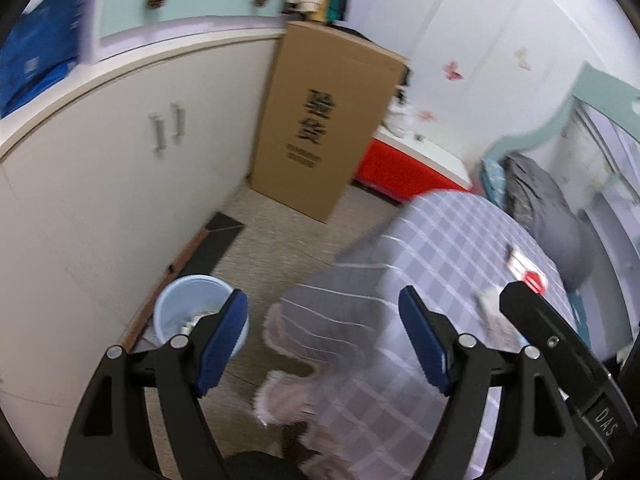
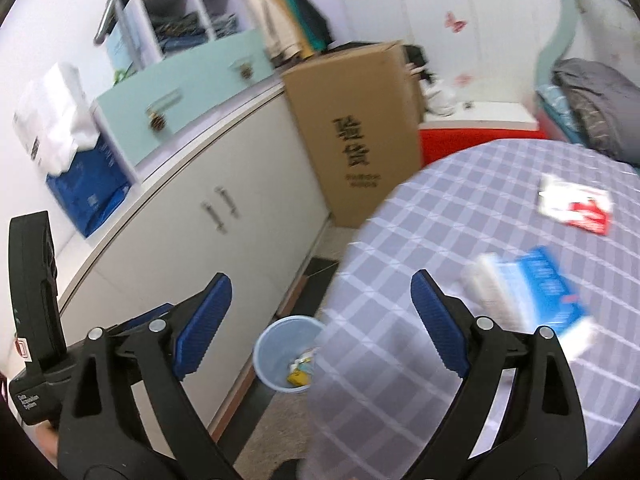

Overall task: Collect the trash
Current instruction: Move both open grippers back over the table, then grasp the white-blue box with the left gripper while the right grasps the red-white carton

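Observation:
A light blue bin (image 2: 286,354) stands on the floor between the white cabinet and the checked table; it holds some scraps, one yellow. It also shows in the left wrist view (image 1: 192,312). On the checked tablecloth (image 2: 460,220) lie a blue-and-white packet (image 2: 536,296) and a red-and-white packet (image 2: 576,208); the red one shows in the left wrist view (image 1: 528,276). My left gripper (image 1: 322,316) is open and empty above the table's edge and floor. My right gripper (image 2: 320,300) is open and empty above the bin and the table's edge.
A white cabinet (image 1: 100,184) runs along the left. A tall cardboard box (image 1: 324,120) stands at its far end, with a red-and-white chest (image 1: 408,164) behind. Grey bedding (image 1: 548,216) lies past the table. A pink slipper (image 1: 288,396) lies on the floor.

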Action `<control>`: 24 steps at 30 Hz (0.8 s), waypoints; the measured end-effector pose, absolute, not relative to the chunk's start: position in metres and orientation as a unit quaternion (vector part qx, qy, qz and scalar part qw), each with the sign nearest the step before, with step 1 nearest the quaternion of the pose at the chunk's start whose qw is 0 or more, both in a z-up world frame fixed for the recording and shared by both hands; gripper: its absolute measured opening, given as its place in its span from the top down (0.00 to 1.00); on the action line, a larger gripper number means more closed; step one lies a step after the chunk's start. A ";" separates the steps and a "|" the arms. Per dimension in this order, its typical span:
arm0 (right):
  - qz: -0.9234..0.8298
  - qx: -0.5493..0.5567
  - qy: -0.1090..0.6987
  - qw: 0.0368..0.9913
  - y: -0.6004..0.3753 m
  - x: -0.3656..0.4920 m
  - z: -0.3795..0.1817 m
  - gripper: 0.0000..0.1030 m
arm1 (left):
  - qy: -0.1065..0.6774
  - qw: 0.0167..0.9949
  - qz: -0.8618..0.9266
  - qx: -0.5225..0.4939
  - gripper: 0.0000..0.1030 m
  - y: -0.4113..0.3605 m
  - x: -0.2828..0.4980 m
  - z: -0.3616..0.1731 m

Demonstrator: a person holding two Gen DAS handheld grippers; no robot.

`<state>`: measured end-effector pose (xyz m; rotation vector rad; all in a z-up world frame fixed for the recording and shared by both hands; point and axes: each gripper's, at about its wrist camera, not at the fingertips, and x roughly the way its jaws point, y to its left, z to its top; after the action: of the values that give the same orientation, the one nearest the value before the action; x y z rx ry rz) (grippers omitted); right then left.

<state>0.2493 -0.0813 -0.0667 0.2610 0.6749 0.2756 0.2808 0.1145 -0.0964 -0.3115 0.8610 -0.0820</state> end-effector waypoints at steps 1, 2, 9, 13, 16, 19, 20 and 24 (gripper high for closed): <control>0.130 0.131 0.328 0.927 -0.093 0.246 -0.066 0.13 | 0.419 0.894 -0.051 -0.148 0.26 0.098 0.281 -0.096; 0.121 0.138 0.327 0.927 -0.112 0.243 -0.066 0.13 | 0.423 0.892 -0.063 -0.146 0.26 0.081 0.281 -0.096; 0.056 0.174 0.315 0.931 -0.215 0.223 -0.071 0.13 | 0.448 0.877 -0.121 -0.125 0.26 -0.015 0.283 -0.103; 0.027 0.203 0.319 0.925 -0.263 0.218 -0.083 0.13 | 0.457 0.874 -0.136 -0.092 0.26 -0.064 0.286 -0.111; 0.017 0.214 0.326 0.921 -0.282 0.217 -0.091 0.13 | 0.465 0.874 -0.128 -0.055 0.26 -0.088 0.291 -0.120; 0.011 0.221 0.329 0.918 -0.296 0.218 -0.098 0.12 | 0.480 0.866 -0.135 -0.043 0.26 -0.103 0.296 -0.129; 0.010 0.226 0.330 0.917 -0.301 0.219 -0.101 0.12 | 0.484 0.863 -0.138 -0.039 0.26 -0.108 0.297 -0.132; 0.007 0.236 0.332 0.913 -0.314 0.226 -0.106 0.12 | 0.506 0.848 -0.154 -0.029 0.50 -0.121 0.303 -0.142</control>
<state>0.2262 -0.3136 -0.1062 0.4867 0.6848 0.0135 0.3031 -0.1208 -0.1420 -0.0612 1.0656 -0.3250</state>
